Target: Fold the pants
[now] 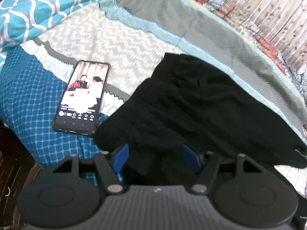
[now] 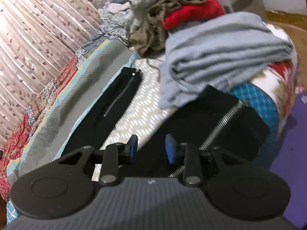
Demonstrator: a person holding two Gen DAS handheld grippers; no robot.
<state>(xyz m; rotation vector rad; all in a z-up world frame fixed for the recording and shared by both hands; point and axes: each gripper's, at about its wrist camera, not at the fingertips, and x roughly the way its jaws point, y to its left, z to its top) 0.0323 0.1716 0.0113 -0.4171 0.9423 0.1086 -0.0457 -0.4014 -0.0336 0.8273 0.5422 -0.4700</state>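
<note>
The black pants point(image 1: 195, 103) lie spread on the bed. In the left wrist view their waist end reaches down between the blue pads of my left gripper point(image 1: 155, 158), which stands open around the cloth. In the right wrist view the two legs fork: one leg point(image 2: 107, 107) with a thin zipper runs up left, the other point(image 2: 216, 122) with a large metal zipper runs up right. My right gripper point(image 2: 151, 149) is open, its blue pads on either side of black cloth at the near leg.
A lit phone point(image 1: 82, 97) lies on the blue patterned bedding left of the pants. A folded grey garment point(image 2: 220, 53), a red one point(image 2: 193, 13) and an olive one point(image 2: 153, 19) are piled beyond the legs. A curtain point(image 2: 32, 28) hangs behind the bed.
</note>
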